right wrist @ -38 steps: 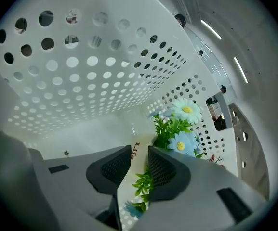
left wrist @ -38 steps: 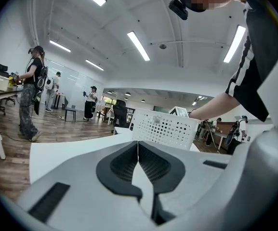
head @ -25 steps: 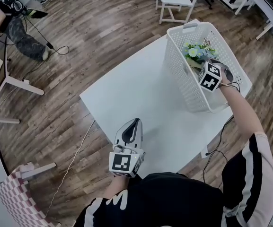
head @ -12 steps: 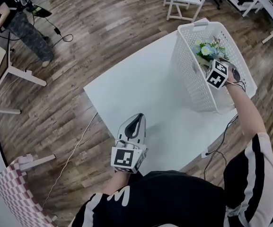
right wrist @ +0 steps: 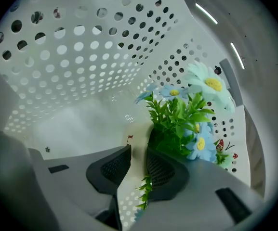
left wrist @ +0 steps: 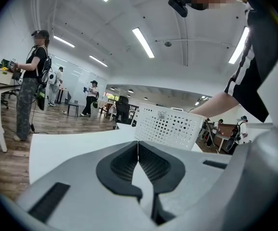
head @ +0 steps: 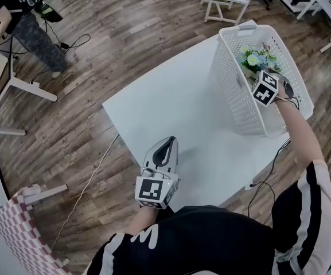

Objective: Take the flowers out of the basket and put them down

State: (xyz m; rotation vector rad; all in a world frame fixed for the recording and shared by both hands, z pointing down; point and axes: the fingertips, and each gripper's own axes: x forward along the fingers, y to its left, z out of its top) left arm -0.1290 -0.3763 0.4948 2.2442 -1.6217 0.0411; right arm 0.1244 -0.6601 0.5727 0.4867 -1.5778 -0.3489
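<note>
Right claw had edged nearer the flowers in the basket; jaws parted, gripping nothing, blooms just beside its right jaw; left claw closed.

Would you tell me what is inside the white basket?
Blue and white flowers with green leaves, and the right gripper, fingers apart. The flowers' base is hidden behind it.

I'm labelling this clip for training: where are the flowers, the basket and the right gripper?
flowers (right wrist: pixel 183 119), right gripper view, green leaves at the bunch's middle.
basket (head: pixel 234 96), head view, its perforated left side wall.
right gripper (right wrist: pixel 138 151), right gripper view, gap between its fingertips.
</note>
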